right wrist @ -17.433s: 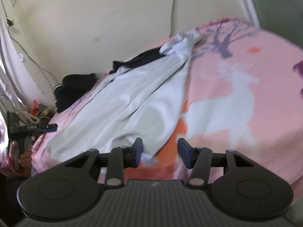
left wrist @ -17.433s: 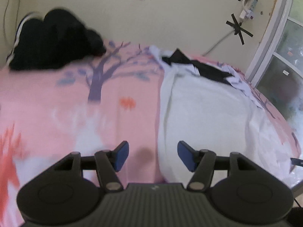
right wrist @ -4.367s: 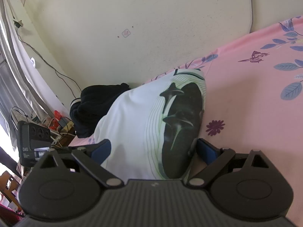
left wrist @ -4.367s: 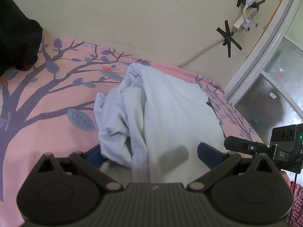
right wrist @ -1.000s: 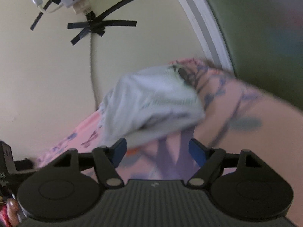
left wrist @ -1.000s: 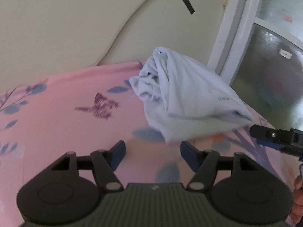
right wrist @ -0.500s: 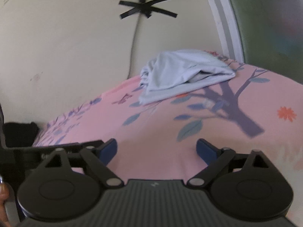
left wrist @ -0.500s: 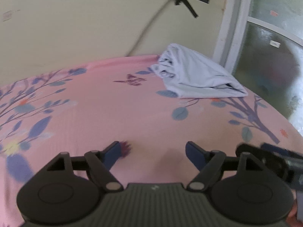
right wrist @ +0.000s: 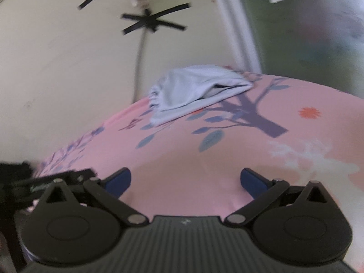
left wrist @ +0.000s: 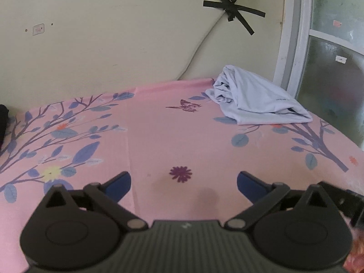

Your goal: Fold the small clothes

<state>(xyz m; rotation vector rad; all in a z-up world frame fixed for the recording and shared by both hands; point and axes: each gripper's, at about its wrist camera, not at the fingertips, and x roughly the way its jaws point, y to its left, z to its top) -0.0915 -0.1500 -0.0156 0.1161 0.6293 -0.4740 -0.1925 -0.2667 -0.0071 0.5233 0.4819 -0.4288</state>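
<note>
A folded pale blue-white garment (left wrist: 254,97) lies on the pink bedsheet (left wrist: 159,136) in the far right corner, by the wall and the window frame. The right wrist view shows the same garment (right wrist: 195,86) far ahead, with a dark gap along its open edge. My left gripper (left wrist: 183,183) hovers well short of it over bare sheet; its jaws are opening and stand wide, with nothing between them. My right gripper (right wrist: 185,180) is likewise back from the garment, its jaws opening wide over the sheet, holding nothing.
The cream wall (left wrist: 113,34) runs behind the bed, with a cable taped by black strips (left wrist: 232,13). A white window frame (left wrist: 293,34) and frosted glass stand at the right. A black heap (left wrist: 3,118) shows at the left edge. The other gripper's body (right wrist: 34,186) pokes in at left.
Both grippers have let go of the folded garment and drawn back from it, so it now lies far off in the bed corner. Both pairs of jaws have spread wider.
</note>
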